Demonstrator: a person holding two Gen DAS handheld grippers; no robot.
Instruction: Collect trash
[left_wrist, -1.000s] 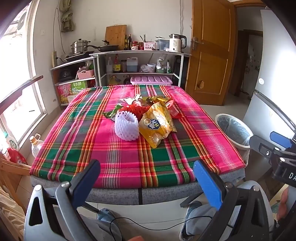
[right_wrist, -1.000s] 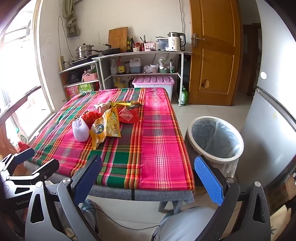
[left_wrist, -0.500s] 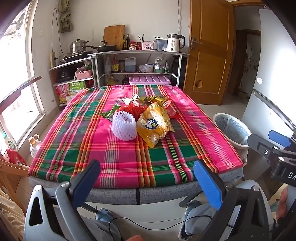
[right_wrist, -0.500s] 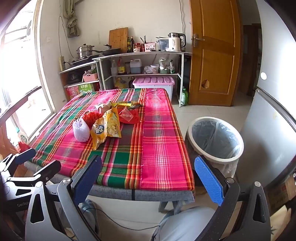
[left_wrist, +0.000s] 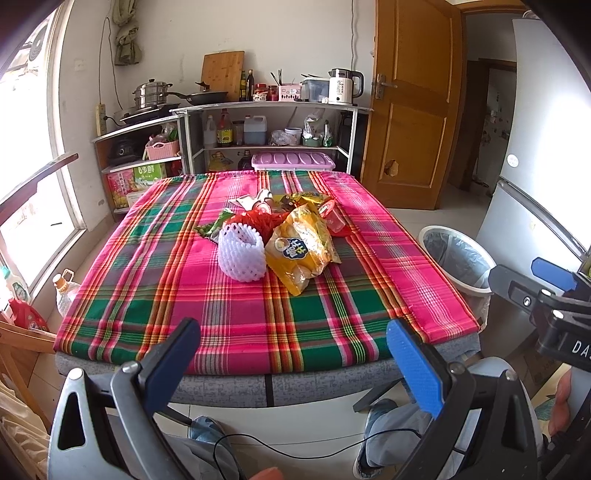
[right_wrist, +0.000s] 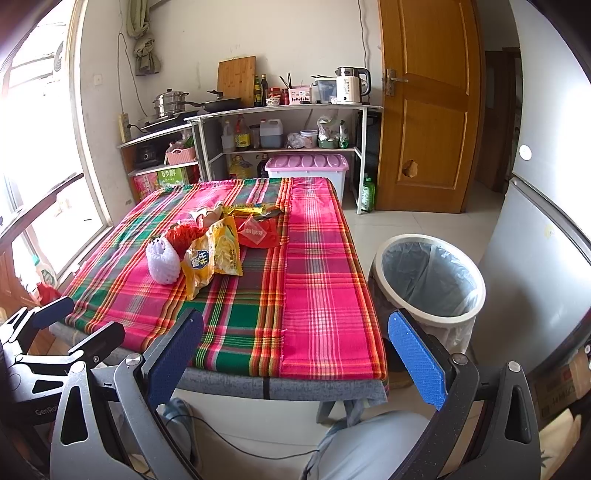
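Opening step, by the look of it: nothing gripped yet, no piece of rubbish lifted. Left gripper (left_wrist: 293, 356) with blue-padded fingers spread wide and empty, held back off the near edge of the table under its pink, green and red plaid cloth (left_wrist: 236, 317). Right gripper (right_wrist: 295, 354) likewise wide apart and empty, hanging before the near right corner of the same table. Trash heaped in the middle of the cloth: a white foam-net fruit sleeve (left_wrist: 242, 254) standing upright at the near left of the pile, a crinkled yellow plastic snack bag (left_wrist: 301, 251) just beside it and touching, a red mesh net (left_wrist: 258, 221) behind the sleeve, a flat red wrapper (right_wrist: 255, 232) further back, plus smaller wrappers too tangled to sort. White round waste bin lined with a grey bag (right_wrist: 428, 280) on the floor just beside the table's right edge, mouth clear. Next, probably: reach forward over the cloth to the nearest piece, most likely the foam sleeve or the yellow bag, close on a fold or rim. Both soft and light, so a pinch low and firm enough not to slip, then a carry rightward over the bin.
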